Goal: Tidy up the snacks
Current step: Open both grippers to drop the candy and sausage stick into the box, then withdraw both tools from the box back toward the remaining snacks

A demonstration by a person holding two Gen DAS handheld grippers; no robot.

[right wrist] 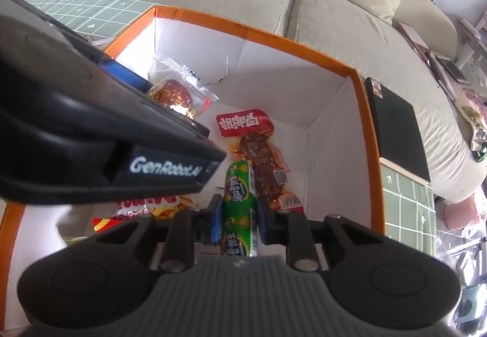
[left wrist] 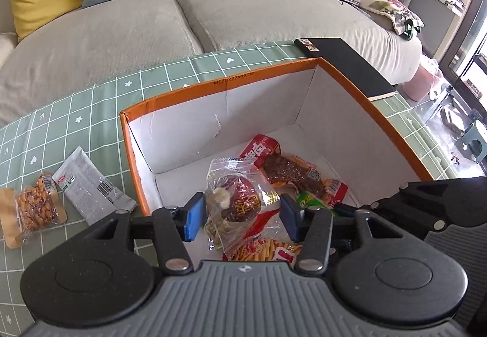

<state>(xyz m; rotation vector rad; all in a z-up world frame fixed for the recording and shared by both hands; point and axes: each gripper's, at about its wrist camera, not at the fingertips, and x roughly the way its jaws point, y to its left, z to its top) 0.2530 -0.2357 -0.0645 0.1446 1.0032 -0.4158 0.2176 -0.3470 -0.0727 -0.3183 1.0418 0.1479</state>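
An orange-rimmed cardboard box [left wrist: 219,84] with white walls stands on the green checked tablecloth. My left gripper [left wrist: 240,215] is over the box, jaws wide apart around a clear packet with a red date snack [left wrist: 240,200]; the pads look slightly clear of it. My right gripper [right wrist: 239,218] is shut on a green sausage stick [right wrist: 239,203] inside the box [right wrist: 362,112]. A red spicy strip packet [right wrist: 258,151] and a red chip bag [right wrist: 149,206] lie on the box floor. A grey-white packet [left wrist: 91,185] and a nut packet [left wrist: 33,209] lie on the cloth left of the box.
A black notebook [left wrist: 347,66] lies against the box's far right corner. A grey sofa [left wrist: 121,26] with yellow and blue cushions runs behind the table. The left gripper body [right wrist: 76,130] fills the left of the right wrist view.
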